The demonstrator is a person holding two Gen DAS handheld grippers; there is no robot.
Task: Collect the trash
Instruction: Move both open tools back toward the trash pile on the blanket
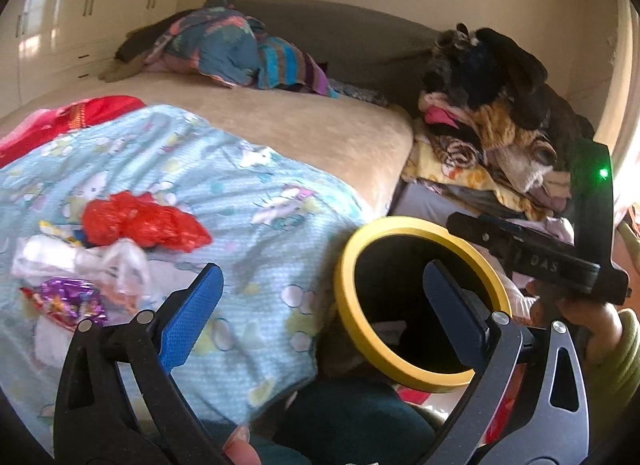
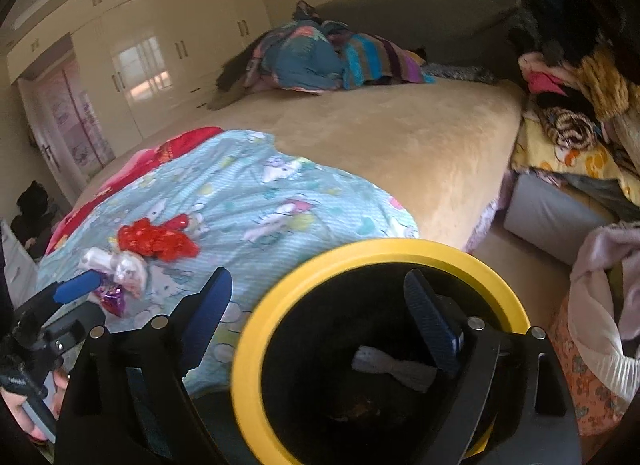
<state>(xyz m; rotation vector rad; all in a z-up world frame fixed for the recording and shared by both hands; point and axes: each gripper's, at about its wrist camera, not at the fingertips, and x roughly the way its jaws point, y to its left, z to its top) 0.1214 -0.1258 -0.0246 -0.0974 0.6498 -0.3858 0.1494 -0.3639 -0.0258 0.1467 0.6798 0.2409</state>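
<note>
Trash (image 1: 120, 257) is seen on the blue sheet (image 1: 248, 193), at ten o'clock from the left gripper (image 1: 320, 305). Both grippers are spread, nothing pinched; the right gripper (image 2: 320, 313) is held over the bin (image 2: 256, 329).

One yellow-rimmed black bin (image 2: 256, 349) stands at the foot of one bed (image 2: 400, 145), with a single white wrapper (image 2: 394, 369) lying inside it. On one pale blue cartoon-print blanket (image 2: 248, 201) sits a small cluster of litter: one crumpled red plastic bag (image 2: 158, 239), one purple foil wrapper (image 2: 114, 299) and at least two clear or white plastic pieces (image 2: 128, 269), their exact number hard to make out. Two heaps of clothing are in the room, one striped pile (image 2: 332, 57) on the bed and one stack (image 2: 576, 105) beside it. One red cloth (image 2: 176, 145) lies past the blanket. Two hand-held grippers are in view, the left gripper (image 1: 320, 301) and the right gripper (image 2: 320, 317).
</note>
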